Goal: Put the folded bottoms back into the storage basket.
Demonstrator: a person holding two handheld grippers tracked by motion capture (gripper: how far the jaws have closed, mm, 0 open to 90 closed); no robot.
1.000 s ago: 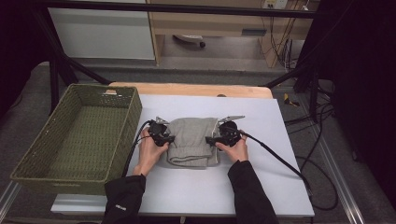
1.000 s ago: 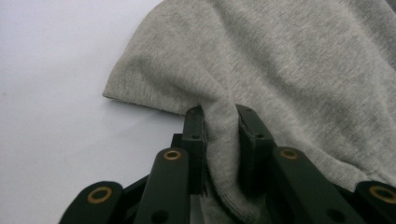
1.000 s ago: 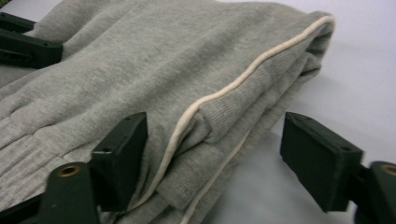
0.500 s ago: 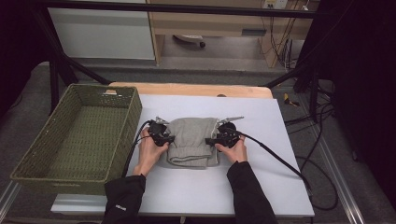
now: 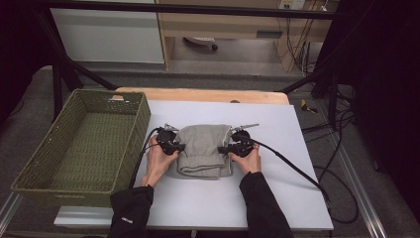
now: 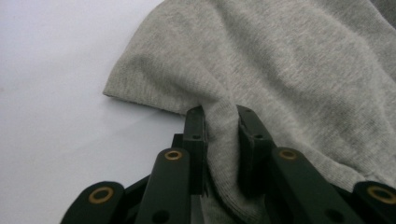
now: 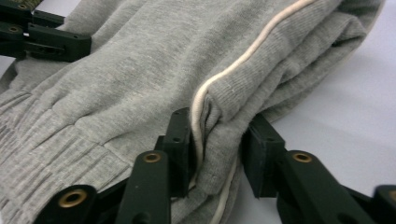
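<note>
- High view: the folded grey garment (image 5: 204, 150) lies in the middle of the white table (image 5: 277, 198), well right of the green woven basket (image 5: 84, 144). My left gripper (image 5: 179, 147) meets its left edge and my right gripper (image 5: 222, 149) its right edge, so the cloth sits directly between my two hands.
- Left gripper view: my left gripper (image 6: 223, 135) is clamped on a raised fold of the grey garment (image 6: 289, 70), the cloth pinched tight between both pads and spreading away ahead and to the right over the table (image 6: 51, 93).
- Right gripper view: my right gripper (image 7: 219, 140) has just been closing on the garment's (image 7: 140, 70) thick folded edge, where a cream cord (image 7: 243, 58) runs; the bundle sits between the pads and they press it. My left gripper (image 7: 70, 44) shows at the far side of the cloth.
</note>
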